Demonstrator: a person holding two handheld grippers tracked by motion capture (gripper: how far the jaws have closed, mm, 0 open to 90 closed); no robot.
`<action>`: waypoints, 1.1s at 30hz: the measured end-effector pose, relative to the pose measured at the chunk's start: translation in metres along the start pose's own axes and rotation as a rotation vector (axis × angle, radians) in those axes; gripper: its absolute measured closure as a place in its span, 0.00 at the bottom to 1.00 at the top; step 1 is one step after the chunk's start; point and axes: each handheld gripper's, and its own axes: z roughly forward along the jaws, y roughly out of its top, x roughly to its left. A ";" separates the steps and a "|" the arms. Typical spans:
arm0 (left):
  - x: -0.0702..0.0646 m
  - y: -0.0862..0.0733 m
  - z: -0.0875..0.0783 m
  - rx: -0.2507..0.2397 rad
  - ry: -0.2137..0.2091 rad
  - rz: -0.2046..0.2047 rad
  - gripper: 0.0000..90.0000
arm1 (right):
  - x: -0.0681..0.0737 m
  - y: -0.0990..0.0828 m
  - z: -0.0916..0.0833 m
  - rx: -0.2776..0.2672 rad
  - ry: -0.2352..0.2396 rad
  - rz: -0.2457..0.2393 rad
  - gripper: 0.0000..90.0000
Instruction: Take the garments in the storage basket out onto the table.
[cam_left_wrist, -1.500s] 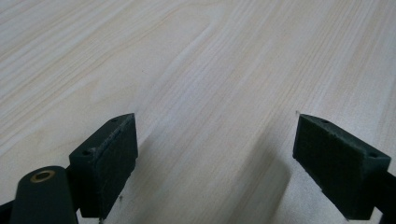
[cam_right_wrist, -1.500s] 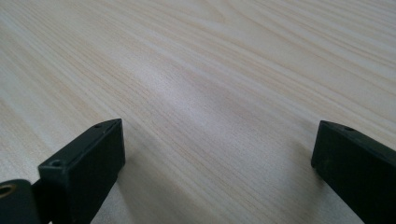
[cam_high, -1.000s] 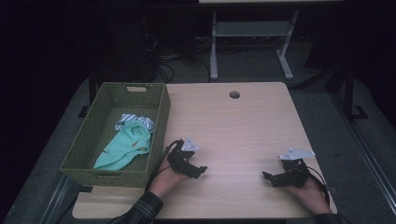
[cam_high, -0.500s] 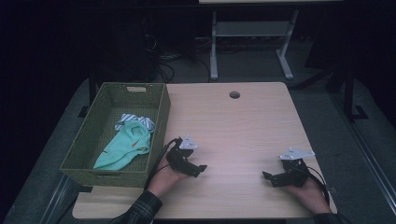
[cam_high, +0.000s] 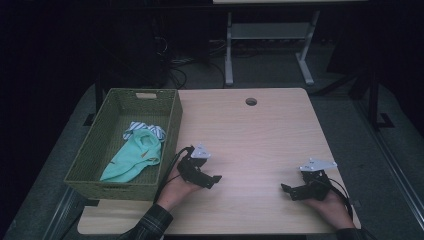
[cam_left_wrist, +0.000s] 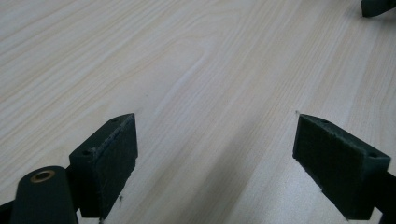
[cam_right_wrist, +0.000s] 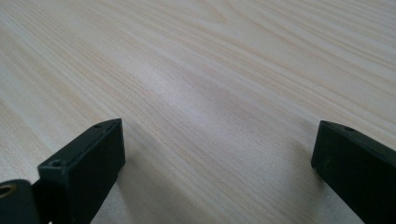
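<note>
Two garments, a mint cloth (cam_high: 132, 160) and a striped one (cam_high: 144, 130), lie in the green basket (cam_high: 122, 189), beside the left gripper (cam_high: 212, 178); both grippers' jaws spread, empty; right gripper (cam_high: 286, 190) near the tabletop (cam_high: 250, 135) edge; bare wood between.

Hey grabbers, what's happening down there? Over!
Left gripper open, low over the table. Right gripper open, same. Mint cloth lies in the basket, untouched. Nothing in the way.

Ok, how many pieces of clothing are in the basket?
2: a mint garment across the middle of the basket, and a striped one behind it, touching. More could be hidden underneath.
</note>
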 end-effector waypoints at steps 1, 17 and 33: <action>0.000 0.000 0.000 0.000 0.000 0.000 0.15 | 0.000 0.000 0.000 0.000 0.000 0.000 0.03; 0.000 0.007 -0.005 0.001 0.004 0.007 0.15 | 0.000 0.000 0.000 0.000 0.000 0.000 0.03; -0.002 0.013 -0.010 0.010 0.005 0.023 0.15 | 0.000 0.000 0.000 0.000 0.000 0.000 0.03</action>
